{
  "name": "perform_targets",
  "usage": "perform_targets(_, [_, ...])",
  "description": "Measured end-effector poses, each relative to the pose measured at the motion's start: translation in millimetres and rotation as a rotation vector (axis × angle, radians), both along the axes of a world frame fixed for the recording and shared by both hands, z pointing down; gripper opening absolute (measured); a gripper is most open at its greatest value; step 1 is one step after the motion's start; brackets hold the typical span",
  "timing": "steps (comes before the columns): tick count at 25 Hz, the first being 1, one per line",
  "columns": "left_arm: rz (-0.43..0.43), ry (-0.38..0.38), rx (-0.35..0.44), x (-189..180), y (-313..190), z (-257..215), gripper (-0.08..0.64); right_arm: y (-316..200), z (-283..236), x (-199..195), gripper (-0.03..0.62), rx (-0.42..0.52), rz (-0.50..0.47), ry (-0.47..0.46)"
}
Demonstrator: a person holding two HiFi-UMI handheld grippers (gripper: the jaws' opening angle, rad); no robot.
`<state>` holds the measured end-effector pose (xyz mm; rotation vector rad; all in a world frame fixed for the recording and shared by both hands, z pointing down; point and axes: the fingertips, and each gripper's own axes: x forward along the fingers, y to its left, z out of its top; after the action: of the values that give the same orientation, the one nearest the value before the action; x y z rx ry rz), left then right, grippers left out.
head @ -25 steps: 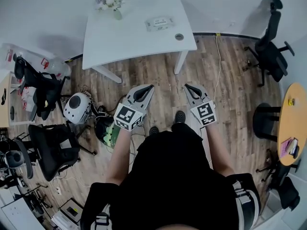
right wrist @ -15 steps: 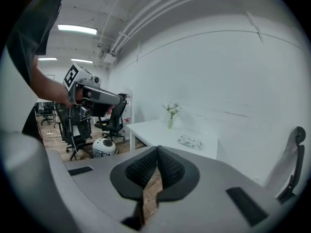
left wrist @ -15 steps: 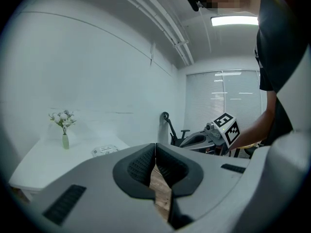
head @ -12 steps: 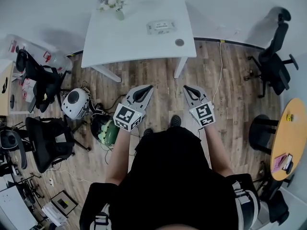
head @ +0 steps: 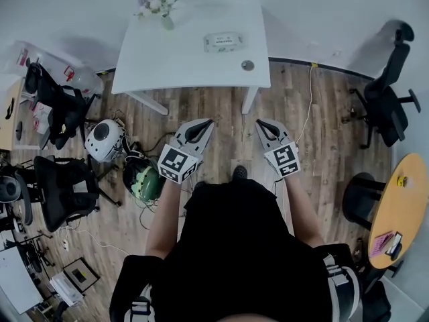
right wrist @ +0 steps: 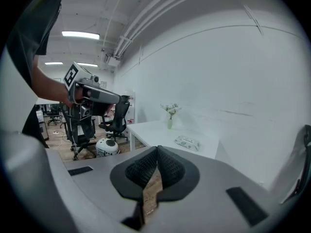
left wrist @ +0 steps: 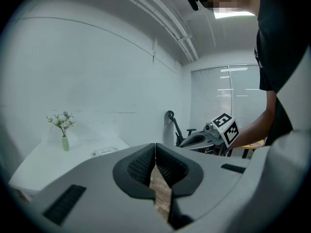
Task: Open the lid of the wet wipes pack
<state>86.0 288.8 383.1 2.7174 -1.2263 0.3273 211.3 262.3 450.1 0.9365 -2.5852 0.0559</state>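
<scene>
The wet wipes pack [head: 222,42] lies flat on the white table [head: 181,62], right of centre; it also shows small in the left gripper view [left wrist: 103,152] and in the right gripper view [right wrist: 187,142]. Both grippers hang over the wooden floor, well short of the table. My left gripper [head: 206,123] is shut with nothing between its pads. My right gripper [head: 261,123] is shut and empty too. In each gripper view the jaw tips [left wrist: 155,146] [right wrist: 157,149] meet. The pack's lid lies flat.
A small vase of flowers [head: 158,5] stands at the table's far left. Office chairs [head: 64,109] [head: 385,92], a white round appliance [head: 104,139] and a green helmet-like thing [head: 142,181] crowd the floor at left. A yellow round table [head: 399,206] stands at right.
The person has walked toward the white table, which sits slightly lower in the head view. Both grippers kept their pose and stayed shut.
</scene>
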Motion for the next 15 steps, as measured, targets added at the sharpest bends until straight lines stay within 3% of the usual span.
perform_targets(7, [-0.026,-0.011,-0.008,25,-3,6,0.025,-12,6,23,0.015,-0.008,-0.030,0.002])
perform_targets(15, [-0.045,-0.011,-0.013,27,-11,11,0.025,-21,7,28,0.015,-0.008,-0.036,0.002])
